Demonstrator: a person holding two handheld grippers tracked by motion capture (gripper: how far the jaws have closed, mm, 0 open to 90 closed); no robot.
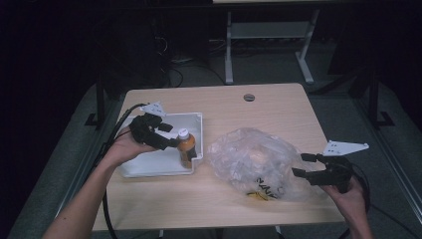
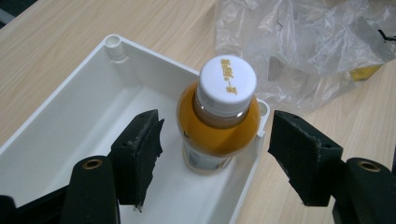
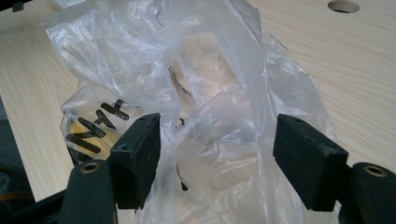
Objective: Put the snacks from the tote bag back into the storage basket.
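Observation:
A small bottle [image 1: 186,148] of orange drink with a white cap stands upright in the right end of a white tray [image 1: 149,162]. My left gripper [image 1: 169,136] hovers over the tray, open. In the left gripper view the bottle [image 2: 219,121] stands between the spread jaws of that gripper [image 2: 217,128], with a gap on each side. A crumpled clear plastic bag [image 1: 254,159] with black lettering lies to the right of the tray. My right gripper [image 1: 301,165] is at the bag's right side, open. In the right gripper view loose film of the bag [image 3: 210,70] lies between the pads [image 3: 140,158] without being pinched.
The wooden table [image 1: 224,199] has a round cable hole [image 1: 249,97] near its far edge. White legs of another desk [image 1: 229,50] stand on the dark floor behind. Bare tabletop lies along the front edge and behind the bag.

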